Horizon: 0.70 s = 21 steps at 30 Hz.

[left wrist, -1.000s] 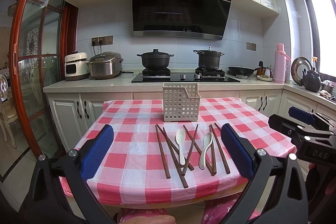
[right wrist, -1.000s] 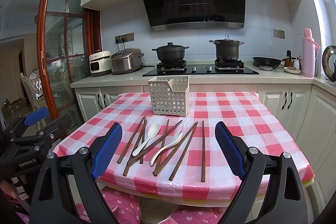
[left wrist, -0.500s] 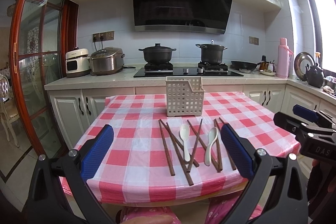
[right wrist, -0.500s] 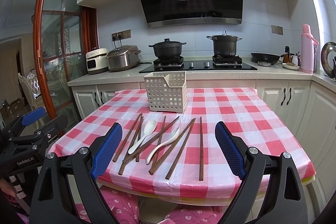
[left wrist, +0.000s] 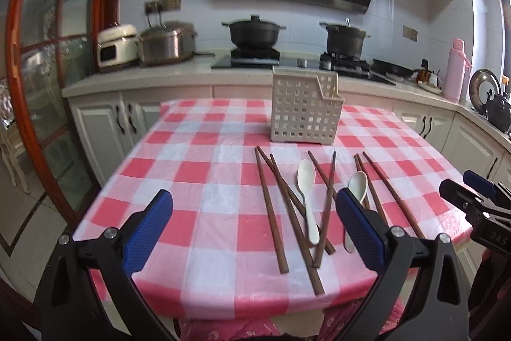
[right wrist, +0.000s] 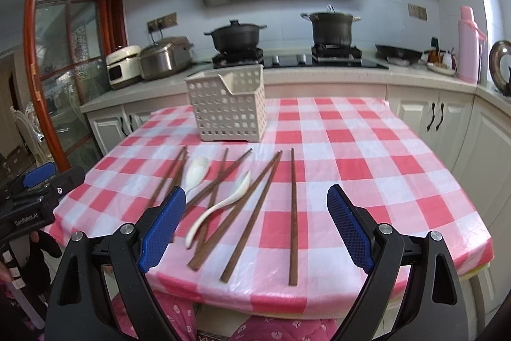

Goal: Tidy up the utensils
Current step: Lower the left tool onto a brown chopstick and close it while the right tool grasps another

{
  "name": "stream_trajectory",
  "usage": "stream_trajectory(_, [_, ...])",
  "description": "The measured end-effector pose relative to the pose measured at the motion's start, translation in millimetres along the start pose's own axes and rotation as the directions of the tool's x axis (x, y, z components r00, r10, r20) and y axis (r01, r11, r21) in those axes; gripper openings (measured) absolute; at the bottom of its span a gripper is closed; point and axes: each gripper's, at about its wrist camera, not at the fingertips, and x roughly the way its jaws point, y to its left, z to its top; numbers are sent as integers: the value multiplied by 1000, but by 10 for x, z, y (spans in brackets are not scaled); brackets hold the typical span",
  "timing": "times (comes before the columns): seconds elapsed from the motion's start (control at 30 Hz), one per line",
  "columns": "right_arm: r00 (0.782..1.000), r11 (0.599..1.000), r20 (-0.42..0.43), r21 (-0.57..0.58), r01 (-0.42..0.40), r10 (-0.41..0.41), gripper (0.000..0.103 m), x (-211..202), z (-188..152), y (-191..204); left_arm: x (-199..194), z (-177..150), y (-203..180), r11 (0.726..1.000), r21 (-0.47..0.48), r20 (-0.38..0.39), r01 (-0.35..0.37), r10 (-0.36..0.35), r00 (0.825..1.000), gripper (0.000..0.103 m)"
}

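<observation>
Chopsticks (left wrist: 289,206) nearer, right gripper (right wrist: 255,221) jaws still wide

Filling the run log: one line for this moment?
left gripper: open, empty | right gripper: open, empty | chopsticks, spoons: on table | basket: empty

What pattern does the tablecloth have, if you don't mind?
The tablecloth is a red-and-white check, clearest in the right wrist view.
</observation>
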Motion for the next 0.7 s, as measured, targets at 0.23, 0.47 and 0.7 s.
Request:
stream_trajectory(0.23, [992,998,-115,15,59,-57,85,600,166,-237,711,170,62,1000,-10,-145,-7,5,989,98])
stream_trajectory(0.47, [967,994,-228,-21,109,-111,84,1123,350,-395,1219,275,135,998,-56,-240,-1,-12,971,98])
stream_trajectory(0.7, [934,990,-328,-52,131,-141,62,1513,377,-443,1604,307,158,998,-57,-345,-1,-19,938,98])
